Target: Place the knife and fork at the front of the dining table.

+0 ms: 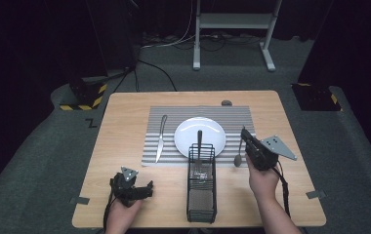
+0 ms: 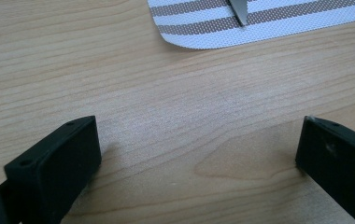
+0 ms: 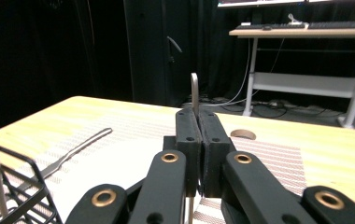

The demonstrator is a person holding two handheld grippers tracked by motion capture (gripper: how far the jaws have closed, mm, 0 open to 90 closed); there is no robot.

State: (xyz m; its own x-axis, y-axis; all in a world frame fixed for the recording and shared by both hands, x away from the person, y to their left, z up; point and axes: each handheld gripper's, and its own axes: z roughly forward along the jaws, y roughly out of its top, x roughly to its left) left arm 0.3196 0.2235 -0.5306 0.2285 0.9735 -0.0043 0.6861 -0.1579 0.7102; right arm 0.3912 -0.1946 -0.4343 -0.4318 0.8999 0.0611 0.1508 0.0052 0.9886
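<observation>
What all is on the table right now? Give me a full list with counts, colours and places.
table: 1, light wood, bearing everything
placemat: 1, grey-and-white striped, table centre
plate: 1, white, on placemat
knife: 1, silver, on placemat left of plate
wire cutlery basket: 1, black, near edge of placemat, one utensil standing in it
spoon: 1, silver, clamped in right hand-held gripper, bowl down at the placemat's right edge
left hand-held gripper: black, open, low over bare wood
right hand-held gripper: black, shut on spoon handle

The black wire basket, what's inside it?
One piece of cutlery stands in the black wire basket, its handle sticking up. The wires hide its lower end, so I cannot tell what kind it is.
</observation>
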